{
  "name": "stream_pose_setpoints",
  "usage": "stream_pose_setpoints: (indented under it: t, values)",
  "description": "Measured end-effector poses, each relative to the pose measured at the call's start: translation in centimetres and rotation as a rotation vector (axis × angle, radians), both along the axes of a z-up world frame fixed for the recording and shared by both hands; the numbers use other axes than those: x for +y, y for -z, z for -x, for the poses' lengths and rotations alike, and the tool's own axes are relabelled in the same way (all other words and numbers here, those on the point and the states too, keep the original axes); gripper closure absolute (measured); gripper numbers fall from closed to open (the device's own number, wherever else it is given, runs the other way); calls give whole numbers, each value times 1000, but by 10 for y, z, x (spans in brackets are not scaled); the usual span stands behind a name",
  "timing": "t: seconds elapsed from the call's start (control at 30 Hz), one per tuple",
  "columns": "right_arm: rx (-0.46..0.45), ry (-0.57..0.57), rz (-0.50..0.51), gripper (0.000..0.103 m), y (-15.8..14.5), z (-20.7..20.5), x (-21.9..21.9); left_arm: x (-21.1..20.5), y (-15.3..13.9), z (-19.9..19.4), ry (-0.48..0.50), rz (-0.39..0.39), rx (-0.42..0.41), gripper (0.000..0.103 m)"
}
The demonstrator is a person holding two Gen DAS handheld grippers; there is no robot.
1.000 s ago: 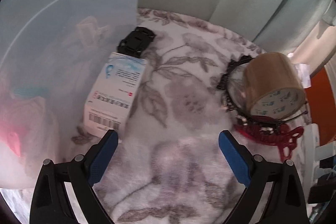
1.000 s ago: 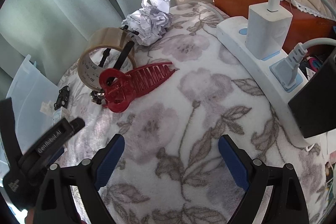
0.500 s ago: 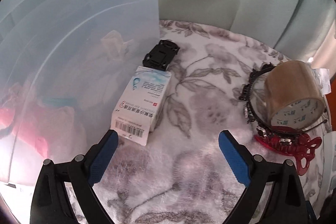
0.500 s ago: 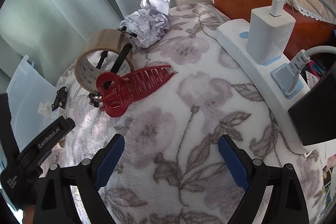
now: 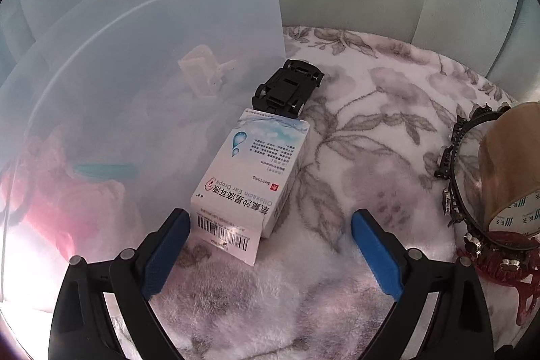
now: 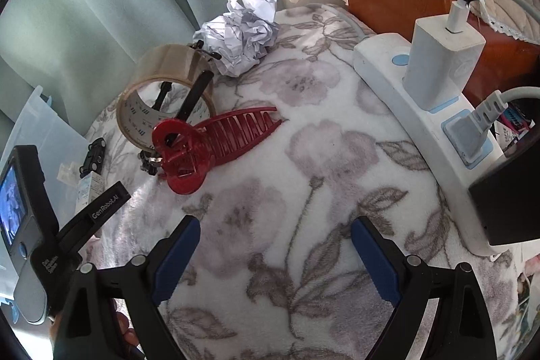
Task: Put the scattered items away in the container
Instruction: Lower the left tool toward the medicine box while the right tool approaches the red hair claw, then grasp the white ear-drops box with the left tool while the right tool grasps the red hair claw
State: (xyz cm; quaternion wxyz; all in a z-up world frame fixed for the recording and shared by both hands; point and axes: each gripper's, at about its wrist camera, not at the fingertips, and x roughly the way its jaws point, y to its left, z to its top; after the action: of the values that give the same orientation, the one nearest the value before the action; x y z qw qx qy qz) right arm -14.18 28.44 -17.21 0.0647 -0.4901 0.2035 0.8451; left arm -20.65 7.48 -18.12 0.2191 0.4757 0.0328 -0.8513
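A translucent plastic container (image 5: 135, 63) stands at the left with several items blurred inside. A white ear-drops box (image 5: 249, 184) leans against its wall on the floral blanket, a black toy car (image 5: 288, 88) just behind it. My left gripper (image 5: 270, 245) is open, its left pad beside the box's near end. A brown tape roll (image 6: 162, 97), a black headband (image 5: 452, 177), a red hair claw (image 6: 216, 137) and a crumpled paper ball (image 6: 243, 32) lie to the right. My right gripper (image 6: 273, 255) is open and empty over the blanket, short of the claw.
A white power strip (image 6: 422, 123) with a charger and a plug runs along the right side. A black box (image 6: 506, 201) sits at its near end. Green curtains hang behind. The left gripper's body (image 6: 30, 225) shows at the right wrist view's left edge.
My left gripper has moved forward and right toward the ear-drops box, which now sits by its left pad. My right gripper has barely moved.
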Motion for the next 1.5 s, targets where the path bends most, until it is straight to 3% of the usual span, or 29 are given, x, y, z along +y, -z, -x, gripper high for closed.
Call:
stream_pose_setpoints:
  t: [0.2,0.3,0.47,0.9,1.0,1.1,1.27,1.5]
  values:
    - [5,6,-12,10,-1,-2,-4,2,-4,-5,77,-109,47,11]
    - [7,10,-9,10,-2,-3,-4,9,-9,-11,140,-145,66,21]
    - [16,12,1,10,-5,-4,-6,18,-5,-9,202,-68,61,28]
    - [59,-23,57,16,-10,9,-26,-3,4,33,255,-139,43,28]
    - [78,-25,44,20,-13,13,-30,-4,4,40,251,-152,47,29]
    - [90,-49,28,28,-16,19,-36,-5,5,47,255,-156,53,35]
    - [102,-76,29,52,-17,26,-37,-10,7,59,241,-161,63,42]
    - [112,-80,-19,54,-21,35,-38,-7,8,69,246,-150,53,42]
